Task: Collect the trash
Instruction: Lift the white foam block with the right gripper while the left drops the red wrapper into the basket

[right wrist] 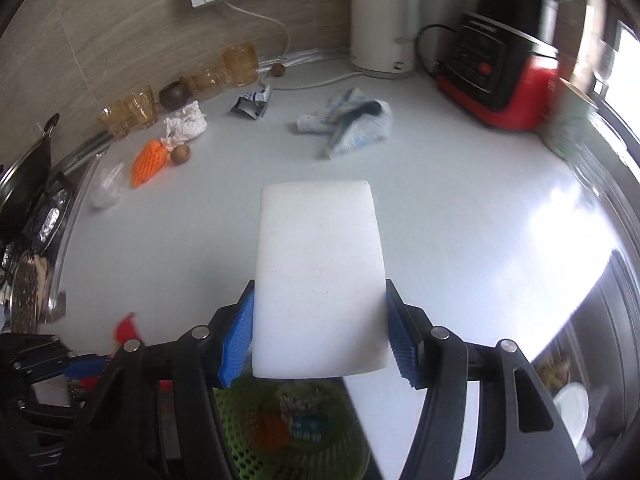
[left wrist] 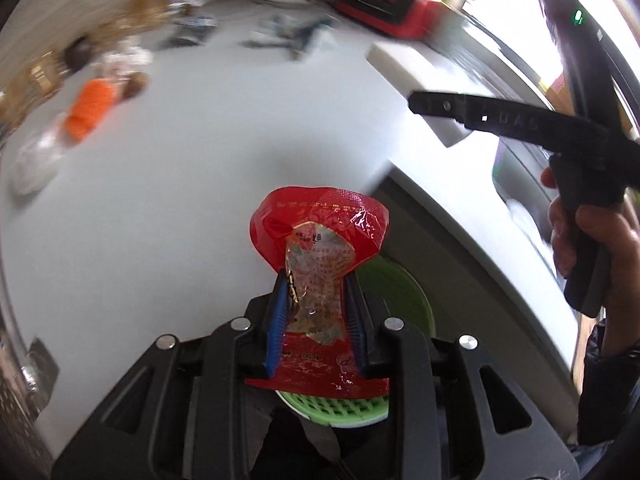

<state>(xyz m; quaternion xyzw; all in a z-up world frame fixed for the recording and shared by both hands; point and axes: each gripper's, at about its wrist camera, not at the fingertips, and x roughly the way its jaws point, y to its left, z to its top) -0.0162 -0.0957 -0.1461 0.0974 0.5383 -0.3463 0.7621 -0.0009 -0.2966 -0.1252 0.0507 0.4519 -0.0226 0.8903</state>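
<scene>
white block [right wrist: 320, 276] overhangs counter edge [right wrist: 580, 300] above basket [right wrist: 292, 436].

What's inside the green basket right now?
Through the green basket mesh: something orange and a blue-printed wrapper, both blurred. The white foam block and right tool cover the rest.

Trash in hand, trash on the desk, green basket below

A crinkled red wrapper [left wrist: 320, 240] stands upright over the green mesh basket [left wrist: 400, 300]; a white foam block [right wrist: 320, 276] juts above the basket too. An orange net [right wrist: 149, 162], crumpled paper [right wrist: 187, 124] and torn packet [right wrist: 252, 105] lie scattered on the desk [right wrist: 460, 200].
</scene>
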